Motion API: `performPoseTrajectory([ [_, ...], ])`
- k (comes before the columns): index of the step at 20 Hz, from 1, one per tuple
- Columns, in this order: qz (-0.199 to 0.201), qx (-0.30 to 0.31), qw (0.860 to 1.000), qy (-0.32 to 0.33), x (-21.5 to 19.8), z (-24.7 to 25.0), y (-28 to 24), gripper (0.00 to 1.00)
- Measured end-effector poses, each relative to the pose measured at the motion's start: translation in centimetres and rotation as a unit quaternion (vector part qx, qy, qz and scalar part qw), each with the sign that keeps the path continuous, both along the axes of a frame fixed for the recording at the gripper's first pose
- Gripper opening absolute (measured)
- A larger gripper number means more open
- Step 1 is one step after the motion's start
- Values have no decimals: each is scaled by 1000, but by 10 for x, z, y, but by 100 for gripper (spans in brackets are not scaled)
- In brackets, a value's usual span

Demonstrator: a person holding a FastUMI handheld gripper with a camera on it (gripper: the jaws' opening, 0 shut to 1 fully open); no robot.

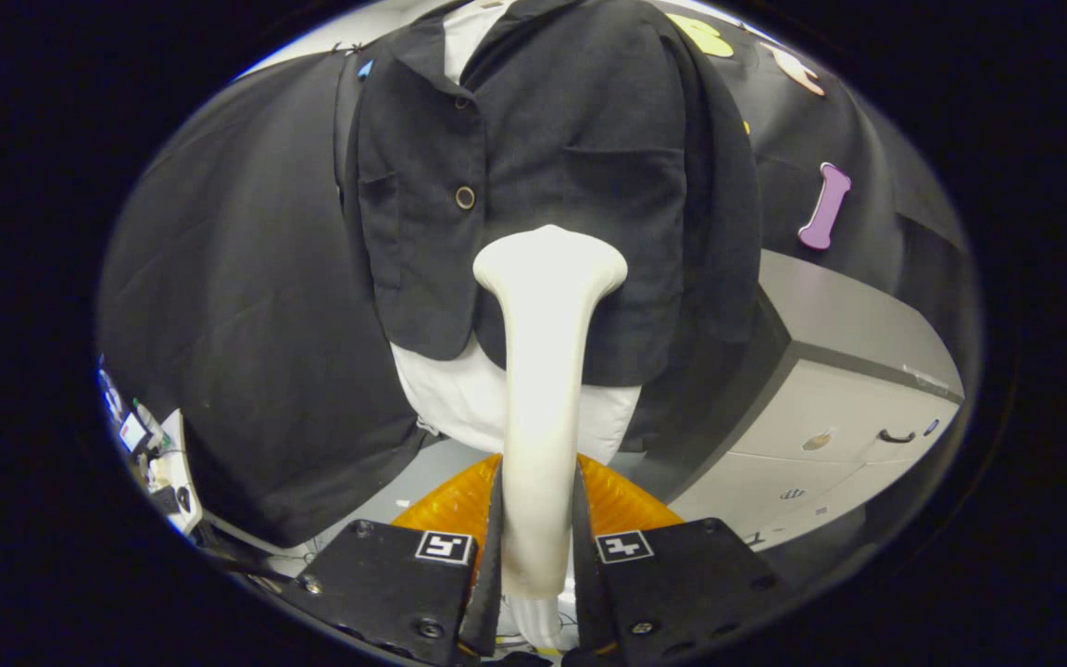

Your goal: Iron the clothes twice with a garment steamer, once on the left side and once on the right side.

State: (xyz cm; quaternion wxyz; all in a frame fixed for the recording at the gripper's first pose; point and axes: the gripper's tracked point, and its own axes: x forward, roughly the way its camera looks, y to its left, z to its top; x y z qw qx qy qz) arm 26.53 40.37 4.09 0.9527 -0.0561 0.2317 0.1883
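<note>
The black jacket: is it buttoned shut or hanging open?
Open below: the black jacket fronts part above the hem, showing the white shirt.

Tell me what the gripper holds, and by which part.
The gripper is shut on the garment steamer, gripping its handle low down, below the head.

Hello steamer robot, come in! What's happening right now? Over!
Gripper shut on steamer handle. Steamer head up against black jacket, near its front opening. White shirt hangs below jacket. Nothing in the way.
</note>
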Motion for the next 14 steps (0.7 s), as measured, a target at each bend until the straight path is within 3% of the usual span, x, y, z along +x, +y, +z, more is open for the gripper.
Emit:
performPoseTrajectory([
  [7,-1,5,1000,9,-4,-9,-4,35],
  [14,8,25,999,-25,-18,34,-3,35],
])
